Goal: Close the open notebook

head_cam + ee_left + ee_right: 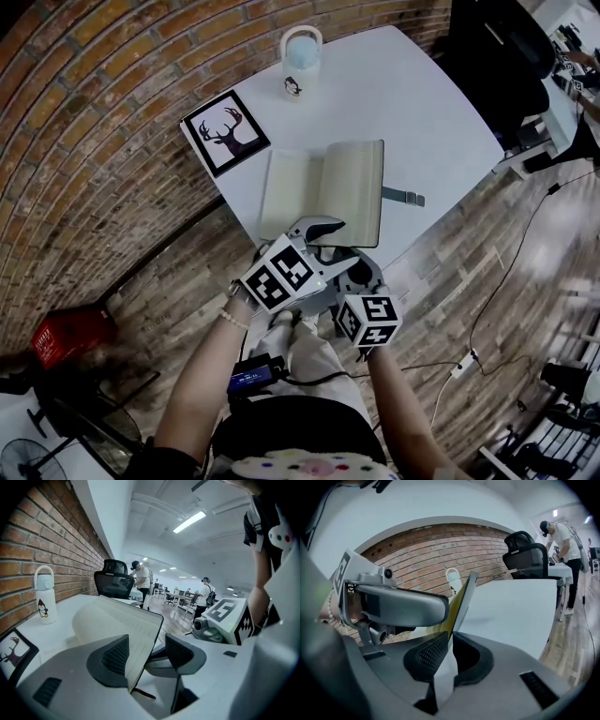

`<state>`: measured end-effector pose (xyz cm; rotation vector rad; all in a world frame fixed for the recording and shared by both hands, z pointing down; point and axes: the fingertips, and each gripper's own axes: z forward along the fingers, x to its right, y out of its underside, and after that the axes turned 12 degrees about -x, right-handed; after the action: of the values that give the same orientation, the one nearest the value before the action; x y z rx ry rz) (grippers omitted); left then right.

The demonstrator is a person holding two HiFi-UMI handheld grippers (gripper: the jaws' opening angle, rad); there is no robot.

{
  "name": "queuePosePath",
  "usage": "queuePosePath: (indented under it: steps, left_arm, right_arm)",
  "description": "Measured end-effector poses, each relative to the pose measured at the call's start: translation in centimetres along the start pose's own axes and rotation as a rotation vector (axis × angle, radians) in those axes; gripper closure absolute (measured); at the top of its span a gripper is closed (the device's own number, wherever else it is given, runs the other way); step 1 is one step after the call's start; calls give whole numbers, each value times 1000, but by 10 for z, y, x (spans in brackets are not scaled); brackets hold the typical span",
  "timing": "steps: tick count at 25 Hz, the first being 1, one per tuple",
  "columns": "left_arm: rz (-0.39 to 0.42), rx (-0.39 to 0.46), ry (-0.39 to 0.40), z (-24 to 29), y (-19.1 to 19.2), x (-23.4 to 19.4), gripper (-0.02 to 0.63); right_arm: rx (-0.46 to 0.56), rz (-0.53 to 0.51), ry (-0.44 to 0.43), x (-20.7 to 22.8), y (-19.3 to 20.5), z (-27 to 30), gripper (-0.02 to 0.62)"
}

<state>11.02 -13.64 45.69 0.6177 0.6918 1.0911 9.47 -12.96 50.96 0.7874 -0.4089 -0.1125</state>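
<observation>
1. A person's right hand-held gripper (451, 654) is clenched on the near edge of the notebook's (323, 187) right-hand cover. The cover stands tilted up off the white tabletop (412, 112), so the closing fold appears to have begun.
2. The left hand-held gripper (147, 651) is released, jaws apart. The raised leaf stands between them and leans against the left pad, unpinched.
3. The next move likely calls for swinging that cover leftward over the pale left-hand pages. The left hand-held gripper would need to draw clear of its path, or the leaf may catch on it.
4. The notebook lies mid-tabletop, toward the near edge, with a grey band (403, 196) jutting from its right side. A framed deer picture (225, 133) sits just beyond its far-left corner, and a white bottle (302, 58) stands at the far edge.
5. A brick wall (84, 141) runs along the left and wood flooring (487, 281) spreads to the right. In the left gripper view, a black office chair (112, 581) stands past the far end, with people at desks under strip lights beyond.
</observation>
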Motion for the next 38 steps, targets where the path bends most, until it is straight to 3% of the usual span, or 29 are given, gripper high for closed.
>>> queuePosePath:
  steps: [5, 10, 16, 24, 30, 35, 38]
  left_arm:
    - [-30, 31, -4, -6, -2, -2, 362]
    - [-72, 65, -2, -13, -1, -7, 362]
    - [-82, 75, 19, -18, -3, -7, 362]
    - [-72, 105, 38, -23, -13, -1, 362]
    - [-76, 128, 15, -33, -17, -4, 362]
    - [-83, 128, -13, -43, -13, -7, 364]
    - [-94, 130, -33, -49, -7, -9, 364]
  right_arm:
    - [47, -4, -17, 2, -15, -8, 549]
    - [65, 24, -97, -2, -21, -13, 446]
    - [61, -26, -134, -11, -24, -17, 387]
    - [103, -13, -87, -8, -33, -19, 390]
    - [142, 47, -65, -2, -42, -26, 460]
    - [163, 38, -36, -2, -50, -33, 525]
    - [158, 33, -30, -3, -51, -32, 528]
